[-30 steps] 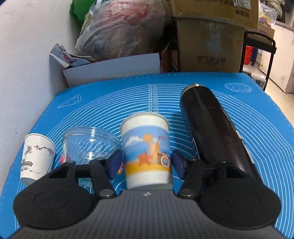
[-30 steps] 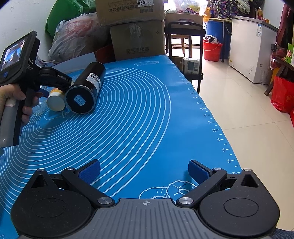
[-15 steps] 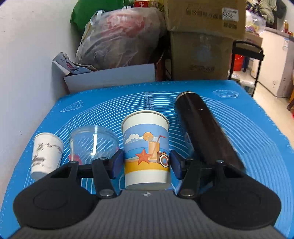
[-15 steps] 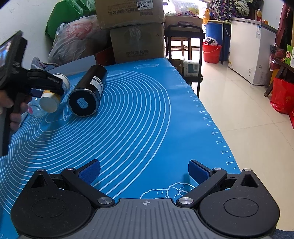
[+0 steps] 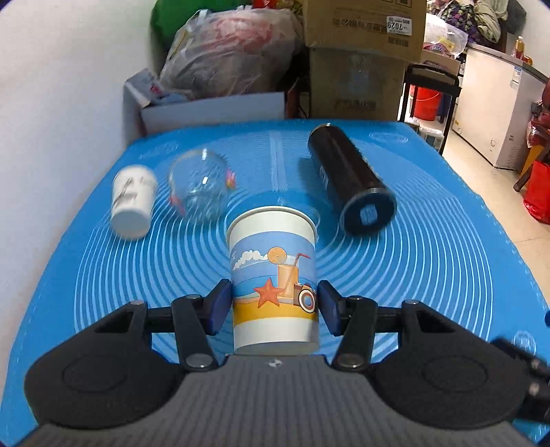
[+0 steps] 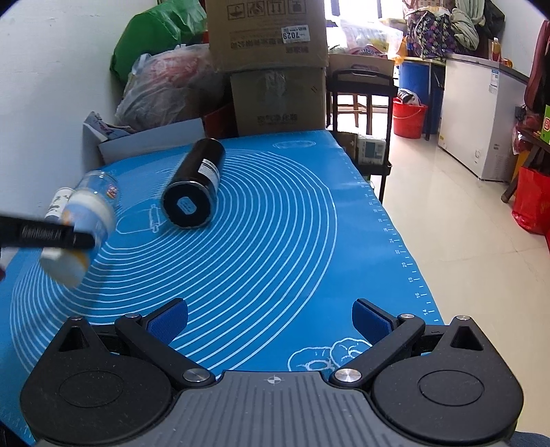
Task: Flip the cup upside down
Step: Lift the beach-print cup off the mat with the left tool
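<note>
The cup [image 5: 274, 278], printed with a starfish, a drink and a camera, is being clamped between the blue pads [image 5: 220, 306] of the left gripper [image 5: 274, 307], lifted off the mat [image 5: 429, 261] and tilted. Ahead to the right, a black flask [image 5: 347, 172] is lying on its side; its white label cannot be read. Ahead to the left, a glass bowl [image 5: 199, 187] and a white cup [image 5: 132, 201] are being blurred. A box [image 5: 364, 24] beyond is marked "7029". The right gripper [image 6: 270, 319] is being held wide open over the mat, gripping nothing.
</note>
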A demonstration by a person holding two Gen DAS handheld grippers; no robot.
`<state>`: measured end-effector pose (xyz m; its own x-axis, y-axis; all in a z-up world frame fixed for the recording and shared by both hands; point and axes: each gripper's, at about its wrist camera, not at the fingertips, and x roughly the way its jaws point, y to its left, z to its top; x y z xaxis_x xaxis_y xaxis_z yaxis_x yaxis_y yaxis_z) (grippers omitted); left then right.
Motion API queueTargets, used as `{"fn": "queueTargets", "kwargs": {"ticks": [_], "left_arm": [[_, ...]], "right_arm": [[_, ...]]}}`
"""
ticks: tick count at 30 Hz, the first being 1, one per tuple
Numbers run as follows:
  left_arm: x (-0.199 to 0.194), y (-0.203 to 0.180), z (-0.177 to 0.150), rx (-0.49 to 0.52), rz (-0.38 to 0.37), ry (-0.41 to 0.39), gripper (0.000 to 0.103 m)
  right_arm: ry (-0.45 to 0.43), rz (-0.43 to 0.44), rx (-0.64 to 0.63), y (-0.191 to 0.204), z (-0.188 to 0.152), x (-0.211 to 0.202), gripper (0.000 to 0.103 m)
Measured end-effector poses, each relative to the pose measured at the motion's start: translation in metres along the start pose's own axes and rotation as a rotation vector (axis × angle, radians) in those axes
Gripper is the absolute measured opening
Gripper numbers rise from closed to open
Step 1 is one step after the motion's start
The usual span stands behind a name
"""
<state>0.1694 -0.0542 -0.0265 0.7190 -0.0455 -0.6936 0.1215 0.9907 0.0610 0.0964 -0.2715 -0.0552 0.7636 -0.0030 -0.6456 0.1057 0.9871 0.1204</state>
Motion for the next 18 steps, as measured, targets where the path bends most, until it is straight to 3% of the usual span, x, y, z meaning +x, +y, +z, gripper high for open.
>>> {"fn": "queueTargets", "kwargs": {"ticks": [9, 18], "left_arm": [[0.001, 0.002, -0.033, -0.018, -0.019, 0.061, 0.056], [-0.004, 0.003, -0.039, -0.023, -0.023, 0.039, 0.058]], "right_arm": [[-0.012, 0.001, -0.006, 0.0, -0.004, -0.014, 0.103], [-0.013, -0.005, -0.011, -0.001, -0.008, -0.019, 0.103]]}}
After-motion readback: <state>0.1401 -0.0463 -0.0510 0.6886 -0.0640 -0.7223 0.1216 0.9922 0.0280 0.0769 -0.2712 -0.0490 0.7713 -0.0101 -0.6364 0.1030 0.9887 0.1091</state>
